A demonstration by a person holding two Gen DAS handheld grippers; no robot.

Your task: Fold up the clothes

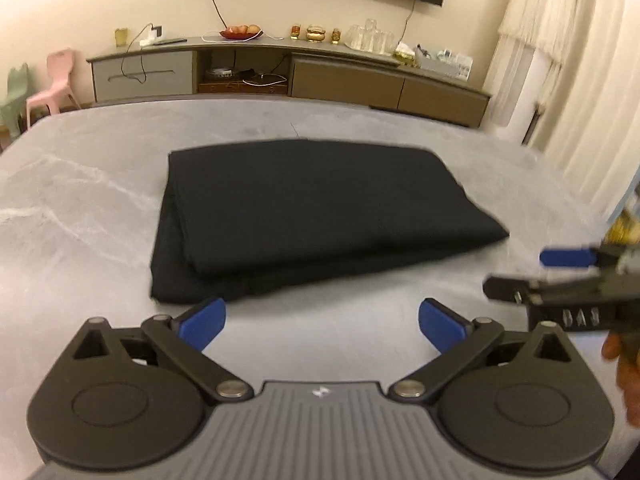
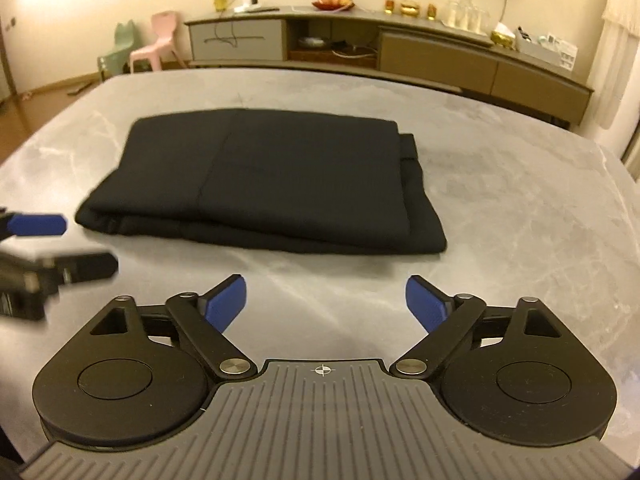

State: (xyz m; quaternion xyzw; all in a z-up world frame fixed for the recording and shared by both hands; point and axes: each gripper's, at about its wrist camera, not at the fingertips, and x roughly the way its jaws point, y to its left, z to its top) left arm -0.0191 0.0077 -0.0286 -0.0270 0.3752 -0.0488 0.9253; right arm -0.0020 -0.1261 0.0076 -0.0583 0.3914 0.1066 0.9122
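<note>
A black garment (image 1: 304, 208) lies folded into a flat rectangle on the grey marbled table (image 1: 80, 220). My left gripper (image 1: 322, 324) stands open just short of the cloth's near edge, with nothing between its blue pads. To its right my right gripper (image 1: 532, 274) reaches in from the frame edge, clear of the cloth. In the right wrist view the garment (image 2: 272, 184) shows stacked layers along its near and right edges. There my right gripper (image 2: 326, 302) is open over bare table (image 2: 520, 220), and my left gripper (image 2: 80, 246) shows at the left edge.
A long low sideboard (image 1: 280, 68) with glasses, a fruit dish and cables runs along the far wall. Small pink (image 1: 60, 80) and green chairs stand at the left. White curtains (image 1: 560, 60) hang at the right. A person's hand (image 1: 624, 364) holds the right gripper.
</note>
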